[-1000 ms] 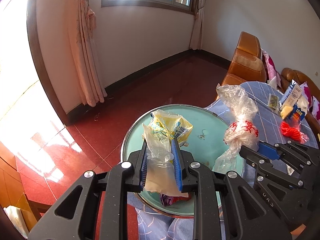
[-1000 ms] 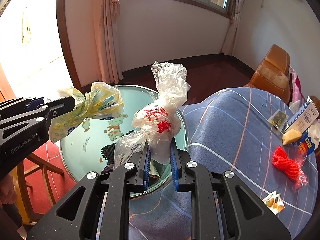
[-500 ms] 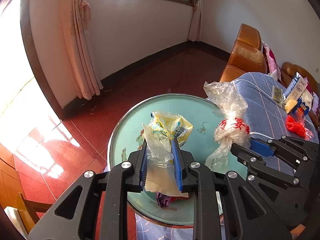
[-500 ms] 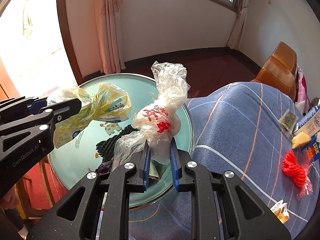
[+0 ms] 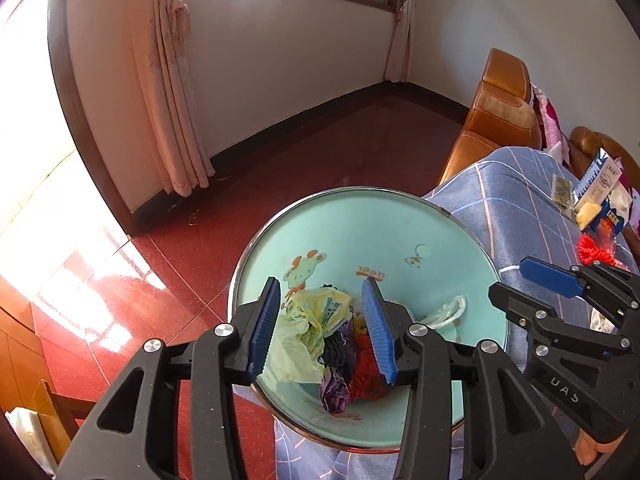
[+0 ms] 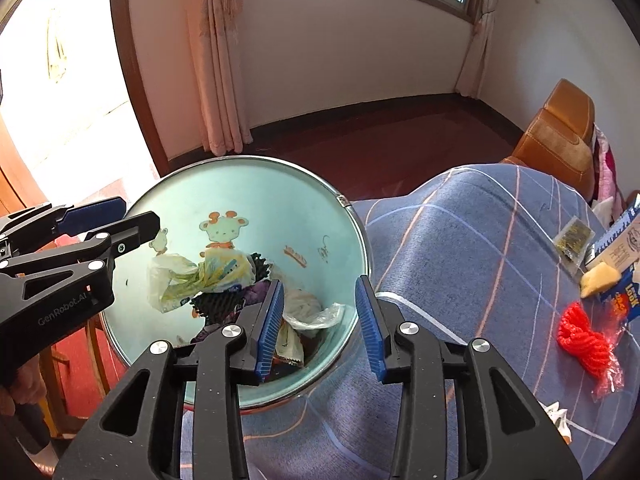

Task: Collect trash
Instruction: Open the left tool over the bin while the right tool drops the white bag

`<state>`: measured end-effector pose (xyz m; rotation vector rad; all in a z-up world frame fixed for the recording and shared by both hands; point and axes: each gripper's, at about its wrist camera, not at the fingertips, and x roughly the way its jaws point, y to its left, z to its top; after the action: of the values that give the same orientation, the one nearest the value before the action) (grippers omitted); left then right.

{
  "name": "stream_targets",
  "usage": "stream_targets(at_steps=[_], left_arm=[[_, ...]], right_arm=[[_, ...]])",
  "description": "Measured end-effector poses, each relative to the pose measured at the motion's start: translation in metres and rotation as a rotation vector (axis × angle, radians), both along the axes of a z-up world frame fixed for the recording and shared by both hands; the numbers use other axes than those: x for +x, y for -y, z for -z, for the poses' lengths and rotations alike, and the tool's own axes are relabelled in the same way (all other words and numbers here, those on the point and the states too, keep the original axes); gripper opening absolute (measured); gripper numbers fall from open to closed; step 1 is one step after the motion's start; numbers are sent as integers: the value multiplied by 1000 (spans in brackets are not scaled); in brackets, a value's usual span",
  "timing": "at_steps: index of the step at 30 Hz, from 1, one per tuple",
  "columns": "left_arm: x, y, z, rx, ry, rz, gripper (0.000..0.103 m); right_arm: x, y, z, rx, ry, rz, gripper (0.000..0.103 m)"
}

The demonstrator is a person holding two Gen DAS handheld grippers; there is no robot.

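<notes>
A teal basin (image 5: 384, 232) with a metal rim holds a heap of trash. In the left wrist view my left gripper (image 5: 320, 330) hangs over it, jaws opening, pads touching nothing. The yellow-green plastic bag (image 5: 308, 320) lies loose in the basin below them. In the right wrist view my right gripper (image 6: 320, 326) also hovers over the basin (image 6: 248, 184), jaws opening and free. The clear plastic bag (image 6: 310, 312) rests in the trash beneath it. That clear bag (image 5: 444, 312) shows in the left view too, near the right gripper (image 5: 518, 282). The left gripper (image 6: 136, 214) stands over the yellow-green bag (image 6: 208, 276).
A blue checked cloth (image 6: 460, 248) covers the table to the right. On it lie a red net bundle (image 6: 580, 336), a small packet (image 6: 574, 238) and a blue-and-white carton (image 6: 624, 248). An orange leather chair (image 5: 500, 120) stands behind. Red floor (image 5: 320, 140) and curtains (image 5: 172, 100) lie beyond.
Both grippers have opened. The yellow-green bag has fallen from the left gripper and the clear bag from the right, and both now lie in the basin.
</notes>
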<state>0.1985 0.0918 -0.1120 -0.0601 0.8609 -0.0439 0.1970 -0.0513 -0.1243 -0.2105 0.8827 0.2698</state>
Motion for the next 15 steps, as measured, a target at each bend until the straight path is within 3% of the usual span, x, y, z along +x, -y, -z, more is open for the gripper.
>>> stream_targets(at_steps=[7, 11, 15], left_arm=[[-10, 10, -6, 71, 6, -31, 71], [-21, 12, -11, 140, 23, -60, 82], [-30, 13, -16, 155, 27, -81, 89]], right_arm=[[-25, 25, -12, 49, 48, 87, 65], [-37, 35, -11, 55, 74, 137, 76], [-46, 51, -13, 85, 101, 200, 85]])
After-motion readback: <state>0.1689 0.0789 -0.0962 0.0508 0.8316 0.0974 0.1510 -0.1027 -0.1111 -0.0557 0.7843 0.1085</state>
